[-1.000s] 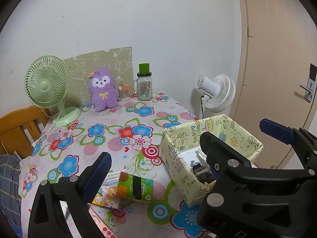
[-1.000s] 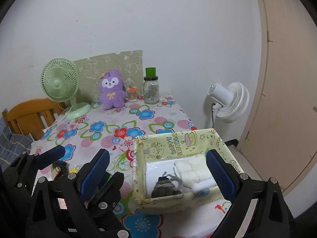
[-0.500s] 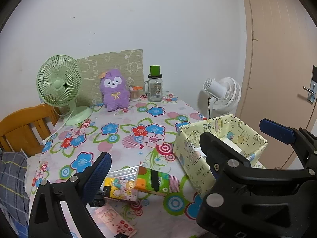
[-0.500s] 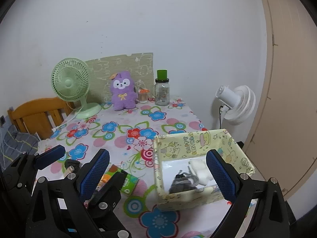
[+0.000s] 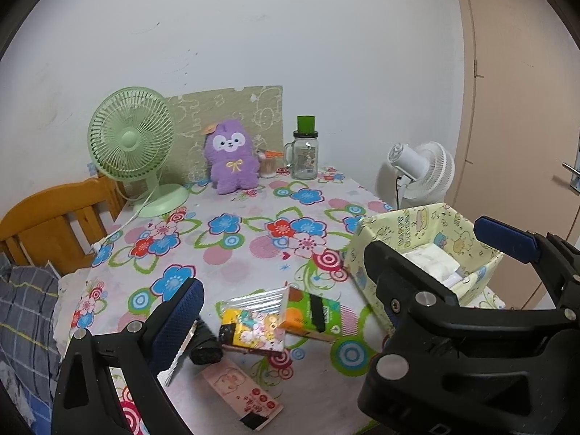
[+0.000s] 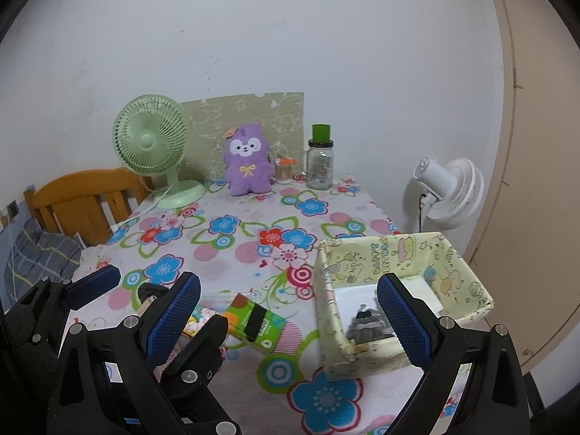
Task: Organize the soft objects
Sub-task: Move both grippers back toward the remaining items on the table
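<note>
A yellow patterned fabric box stands at the table's front right and holds a grey soft item and white soft items; it also shows in the left wrist view. A purple plush toy sits upright at the back of the table, also seen in the right wrist view. My left gripper is open and empty above the front of the table. My right gripper is open and empty, held above the table's front edge beside the box.
A green-orange tissue pack, a clear zip bag of stickers, a black item and a pink card lie at the front. A green fan, a glass jar and a small cup stand at the back. A white fan and a wooden chair flank the table.
Both grippers have drawn back and up from the table, so more of the tabletop and the front items now show. Both stay open and empty.
</note>
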